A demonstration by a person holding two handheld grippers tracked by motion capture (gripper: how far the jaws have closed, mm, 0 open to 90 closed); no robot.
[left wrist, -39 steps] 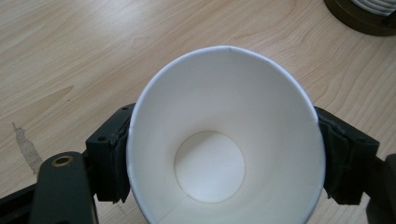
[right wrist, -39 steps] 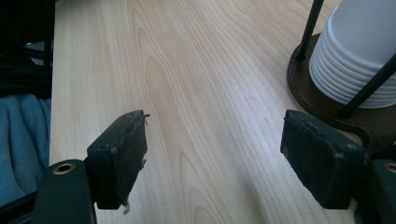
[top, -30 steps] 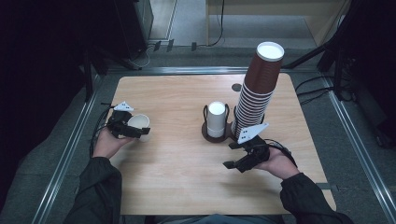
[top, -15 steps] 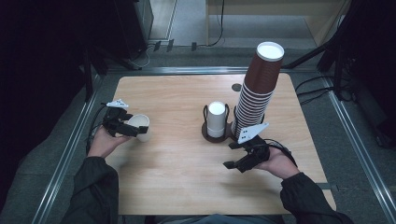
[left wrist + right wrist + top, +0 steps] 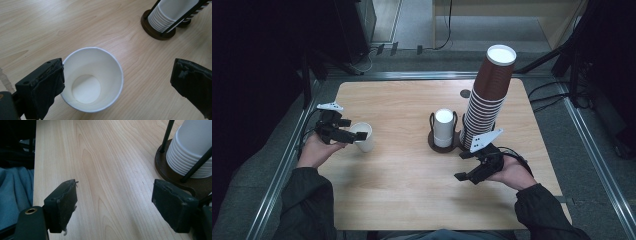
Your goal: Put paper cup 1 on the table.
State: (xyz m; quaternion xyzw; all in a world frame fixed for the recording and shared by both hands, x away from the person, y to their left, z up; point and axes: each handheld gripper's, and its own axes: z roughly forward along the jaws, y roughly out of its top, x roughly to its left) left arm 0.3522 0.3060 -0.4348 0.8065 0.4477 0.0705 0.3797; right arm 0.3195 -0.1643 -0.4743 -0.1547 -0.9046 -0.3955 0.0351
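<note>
Now, table: the wooden table (image 5: 412, 190) is carrying everything, both grippers working over its near half.
Brown stack: a tall stack of brown cups (image 5: 487, 107) is standing just beyond the right gripper (image 5: 469, 176), leaning a little away from it.
White stack: a short stack of white cups (image 5: 443, 128) in a dark wire holder (image 5: 432, 142) is sitting beside the brown one, ahead of the right gripper and well off to the far side of the left gripper (image 5: 354, 135).
Single cup: one white paper cup (image 5: 92, 80) is standing upright on the table, mouth up, its long axis vertical, right between the left gripper's jaws and closer to one pad than the other.
Left gripper: its jaws have just been opening and are now standing wide; neither pad is pressing the cup, so the cup is resting free.
Right gripper: its jaws are spread over bare wood, holding nothing.
Nearer hand: the left one is at the single cup; the right one is sitting nearest the stacks.
</note>
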